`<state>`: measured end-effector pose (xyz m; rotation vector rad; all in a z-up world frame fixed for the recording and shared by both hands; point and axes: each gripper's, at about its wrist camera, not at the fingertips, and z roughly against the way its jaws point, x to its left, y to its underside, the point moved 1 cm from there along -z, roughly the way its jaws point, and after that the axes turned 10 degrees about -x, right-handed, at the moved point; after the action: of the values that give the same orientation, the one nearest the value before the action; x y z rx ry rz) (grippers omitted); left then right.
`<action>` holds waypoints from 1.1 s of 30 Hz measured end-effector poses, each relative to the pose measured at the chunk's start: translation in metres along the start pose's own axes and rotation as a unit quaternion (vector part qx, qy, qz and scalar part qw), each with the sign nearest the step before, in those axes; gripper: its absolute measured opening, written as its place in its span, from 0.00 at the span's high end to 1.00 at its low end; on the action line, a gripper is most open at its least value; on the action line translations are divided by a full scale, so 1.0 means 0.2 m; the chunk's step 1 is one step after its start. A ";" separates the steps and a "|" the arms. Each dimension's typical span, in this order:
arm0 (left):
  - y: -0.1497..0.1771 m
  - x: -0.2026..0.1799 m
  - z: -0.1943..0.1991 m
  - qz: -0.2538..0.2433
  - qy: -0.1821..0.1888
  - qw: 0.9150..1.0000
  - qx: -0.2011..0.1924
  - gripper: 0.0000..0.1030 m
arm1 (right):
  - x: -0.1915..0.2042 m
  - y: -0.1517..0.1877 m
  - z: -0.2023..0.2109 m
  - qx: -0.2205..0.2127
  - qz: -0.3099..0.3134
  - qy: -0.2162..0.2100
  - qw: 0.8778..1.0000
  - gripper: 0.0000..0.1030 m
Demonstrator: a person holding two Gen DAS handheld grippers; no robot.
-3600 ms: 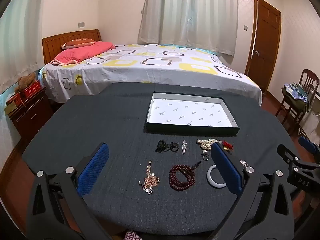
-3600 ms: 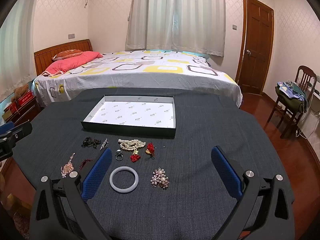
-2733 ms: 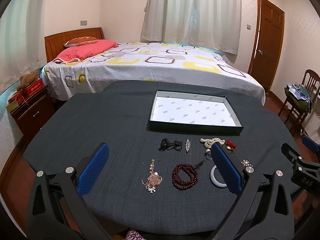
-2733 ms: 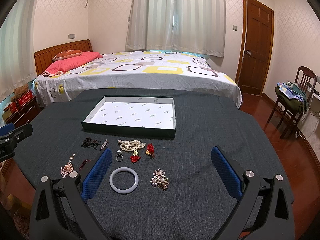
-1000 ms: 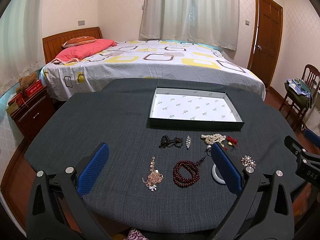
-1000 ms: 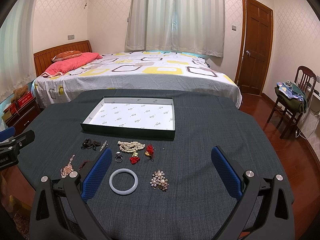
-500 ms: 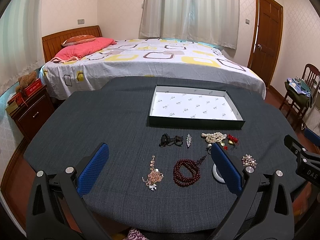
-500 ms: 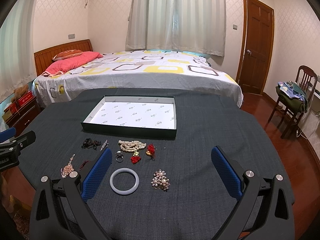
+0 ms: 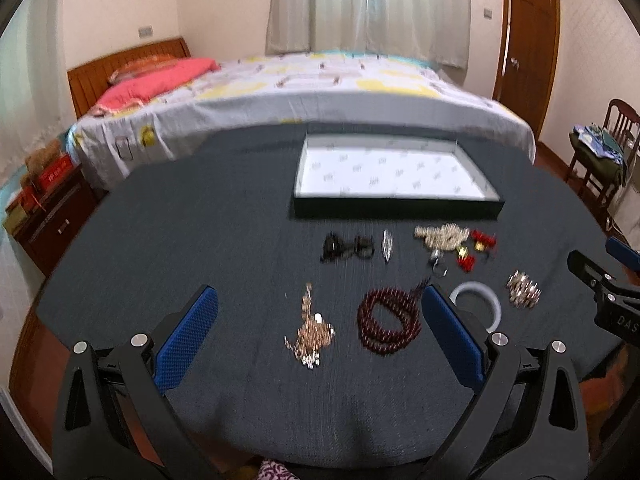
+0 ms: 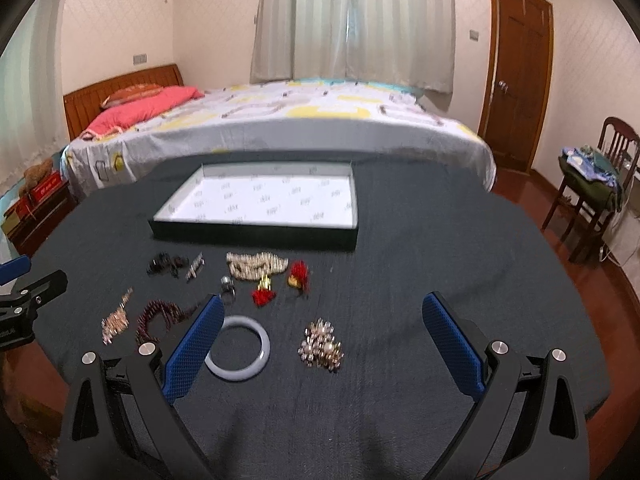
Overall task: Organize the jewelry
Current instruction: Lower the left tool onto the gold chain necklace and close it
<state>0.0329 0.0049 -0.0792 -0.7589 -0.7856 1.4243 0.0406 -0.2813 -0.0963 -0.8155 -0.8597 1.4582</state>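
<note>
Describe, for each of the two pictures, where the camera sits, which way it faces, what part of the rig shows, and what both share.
Left wrist: sits on the left gripper, looking over the dark cloth table toward the bed; its two blue-padded fingers show, open.
Right wrist: sits on the right gripper, facing the same way from further right; its blue-padded fingers show, open.
Shared: the shallow white-lined tray, the white bangle, the dark red bead bracelet, and each view catches the other gripper at its edge.
</note>
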 end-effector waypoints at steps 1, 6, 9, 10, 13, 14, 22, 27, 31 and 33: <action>0.02 0.01 -0.03 0.001 -0.002 1.000 0.007 0.04 | 0.00 0.02 -0.02 0.005 0.001 -0.001 1.000 0.06; 0.14 0.11 -0.17 0.020 -0.009 0.999 0.048 0.04 | 0.00 0.13 -0.15 0.048 -0.001 -0.012 0.999 0.06; 0.20 0.16 -0.25 0.035 -0.009 0.997 0.072 0.04 | 0.01 0.17 -0.19 0.065 -0.003 -0.016 0.998 0.06; 0.22 0.17 -0.27 0.039 -0.009 0.996 0.078 0.04 | 0.01 0.18 -0.21 0.069 -0.003 -0.016 0.998 0.06; 0.25 0.17 -0.33 0.044 -0.002 0.995 0.090 0.04 | 0.01 0.20 -0.24 0.082 -0.005 -0.019 0.996 0.06; 0.25 0.16 -0.35 0.043 0.001 0.995 0.092 0.05 | 0.01 0.20 -0.26 0.086 -0.006 -0.020 0.996 0.06; 0.27 0.09 -0.45 0.008 0.001 0.994 0.109 0.25 | 0.00 0.21 -0.32 0.104 -0.014 -0.026 0.994 0.06; 0.27 0.10 -0.45 -0.001 0.011 0.995 0.102 0.35 | 0.00 0.21 -0.34 0.108 -0.019 -0.029 0.994 0.06; 0.26 0.08 -0.44 -0.008 0.021 0.995 0.098 0.54 | -0.02 0.21 -0.35 0.110 -0.024 -0.030 0.993 0.06; 0.26 0.07 -0.44 -0.013 0.028 0.995 0.097 0.64 | -0.02 0.21 -0.35 0.109 -0.027 -0.030 0.993 0.06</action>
<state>0.0775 0.0208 -0.1699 -0.6332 -0.6019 1.4271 0.0820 -0.2839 -0.1672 -0.5831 -0.7450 1.5050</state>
